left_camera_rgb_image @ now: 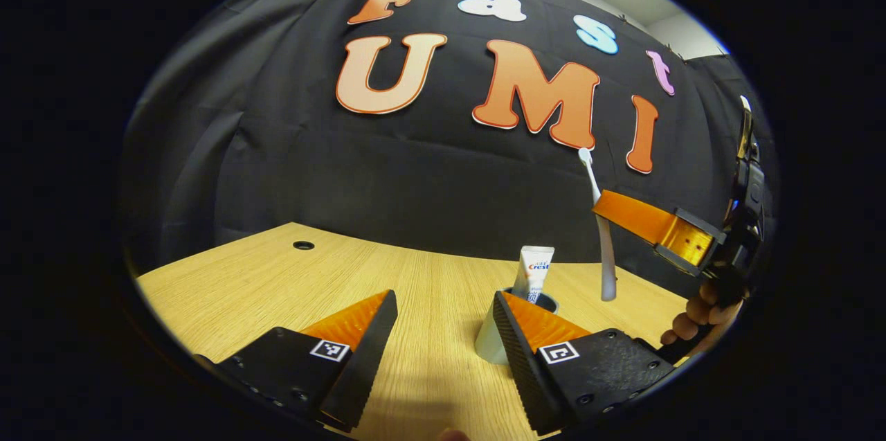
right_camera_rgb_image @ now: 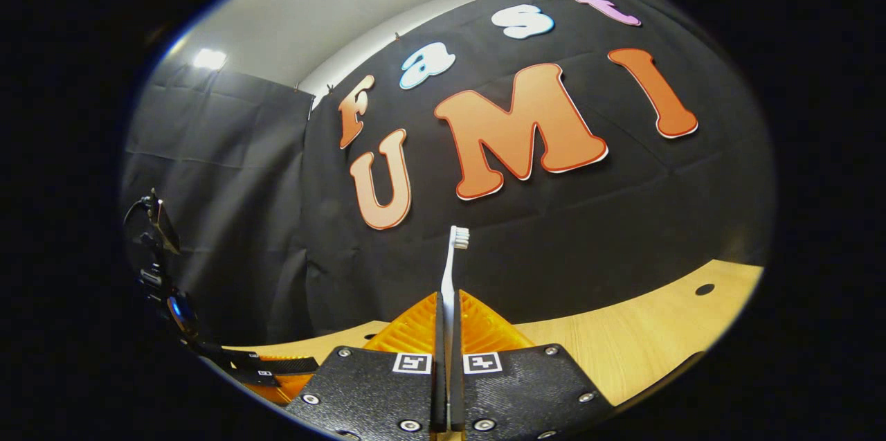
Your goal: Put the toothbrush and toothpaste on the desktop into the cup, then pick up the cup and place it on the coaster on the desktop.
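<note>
Fingers [right_camera_rgb_image: 446, 330] of my right gripper [right_camera_rgb_image: 446, 385] are pinched flat on the slim white plastic toothbrush [right_camera_rgb_image: 451, 268], held upright, bristles up. From my left gripper view it hangs just right of and above the pale round cup [left_camera_rgb_image: 493, 340], handle tip low, well clear of the rim. That cup already holds the white toothpaste tube [left_camera_rgb_image: 534, 273], leaning at the near side. My left gripper [left_camera_rgb_image: 443, 351] stands wide open and empty, its right finger beside the cup on the light wooden surface [left_camera_rgb_image: 277, 282]. I judge the brush must shift left, then drop straight down past the tube.
</note>
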Motion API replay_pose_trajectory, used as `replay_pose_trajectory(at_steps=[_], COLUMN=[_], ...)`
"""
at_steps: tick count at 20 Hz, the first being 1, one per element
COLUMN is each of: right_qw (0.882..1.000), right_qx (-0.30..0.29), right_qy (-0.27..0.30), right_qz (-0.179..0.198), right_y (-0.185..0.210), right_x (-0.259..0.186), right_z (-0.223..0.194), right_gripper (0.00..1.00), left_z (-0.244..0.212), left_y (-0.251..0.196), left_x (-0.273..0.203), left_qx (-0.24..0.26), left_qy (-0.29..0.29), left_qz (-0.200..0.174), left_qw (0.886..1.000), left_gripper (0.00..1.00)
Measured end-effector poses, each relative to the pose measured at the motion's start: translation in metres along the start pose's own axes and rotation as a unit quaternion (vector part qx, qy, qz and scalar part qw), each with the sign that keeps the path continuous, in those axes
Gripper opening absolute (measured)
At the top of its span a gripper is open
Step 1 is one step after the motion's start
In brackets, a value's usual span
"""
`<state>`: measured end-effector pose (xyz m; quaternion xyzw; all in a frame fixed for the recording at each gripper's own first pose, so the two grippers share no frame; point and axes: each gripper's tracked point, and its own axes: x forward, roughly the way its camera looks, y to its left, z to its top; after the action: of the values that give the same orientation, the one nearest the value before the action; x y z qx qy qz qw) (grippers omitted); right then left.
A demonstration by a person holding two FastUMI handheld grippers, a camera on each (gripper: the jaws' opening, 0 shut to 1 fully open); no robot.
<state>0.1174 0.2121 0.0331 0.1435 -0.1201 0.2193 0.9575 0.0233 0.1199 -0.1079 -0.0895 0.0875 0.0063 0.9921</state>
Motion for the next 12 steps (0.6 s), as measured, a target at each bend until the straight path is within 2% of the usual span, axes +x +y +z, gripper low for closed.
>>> replay_pose_trajectory(at_steps=[4,12], right_qw=[1.000,0.999], right_qx=[0.001,-0.037], right_qy=[-0.011,-0.014], right_qz=[-0.012,-0.029], right_y=[-0.006,-0.017], right_x=[0.017,0.038], right_z=[-0.008,-0.036], right_gripper=[0.02,0.03], left_z=[0.003,-0.005], left_y=[0.006,0.013], left_x=[-0.005,-0.006], left_qx=[-0.004,-0.018], left_qy=[-0.003,0.004], left_qz=[-0.003,-0.002], left_qw=[1.000,1.000], left_gripper=[0.84,0.84])
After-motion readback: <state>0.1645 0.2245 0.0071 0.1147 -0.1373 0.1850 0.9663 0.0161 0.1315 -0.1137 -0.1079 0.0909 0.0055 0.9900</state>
